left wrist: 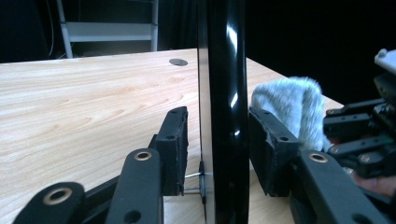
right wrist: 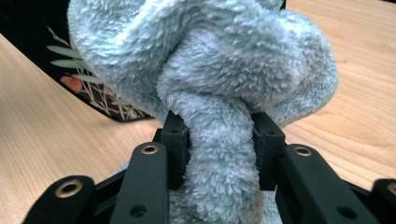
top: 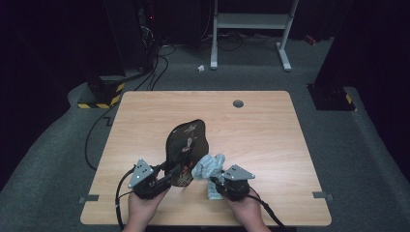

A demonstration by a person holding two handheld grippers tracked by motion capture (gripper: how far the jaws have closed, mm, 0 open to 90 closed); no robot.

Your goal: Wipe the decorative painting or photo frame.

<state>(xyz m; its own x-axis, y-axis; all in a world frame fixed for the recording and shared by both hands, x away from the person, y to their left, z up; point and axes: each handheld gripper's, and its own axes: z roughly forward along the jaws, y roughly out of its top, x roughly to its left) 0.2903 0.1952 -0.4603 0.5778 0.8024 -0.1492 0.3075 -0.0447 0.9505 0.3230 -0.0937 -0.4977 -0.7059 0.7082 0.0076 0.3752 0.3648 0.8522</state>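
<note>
Black lacquered tray (top: 186, 151), oval, painted with a figure and leafy sprays; stands on edge at the near middle of the surface (top: 145, 116), tilted and leaning away from the person. In the left gripper view the tray (left wrist: 223, 93) appears edge-on as a glossy dark band rising between the two jaws.

Left tongs (top: 167, 178): held in the person's left hand (top: 145, 205), at the tray's lower near rim. Jaws astride the tray's edge; a visible gap stands between the left pad and the tray, and the right pad lies close against it, contact not certain. Jaws parted, no firm grip on the tray.

Pale blue-grey fleecy cloth (top: 209, 166): bunched, just right of the tray and touching or nearly touching its painted face. In the right gripper view the cloth (right wrist: 219, 70) is a thick twisted wad, with the tray's painted rim (right wrist: 84, 79) behind it at left.

Right tongs (top: 216, 186): held in the person's right hand (top: 246, 208), at the near right of the cloth. Jaws clamped on a rolled neck of the cloth, both pads pressing into the pile.

Light wood-grain surface with a round grey cable grommet (top: 238, 103) near its far edge.
</note>
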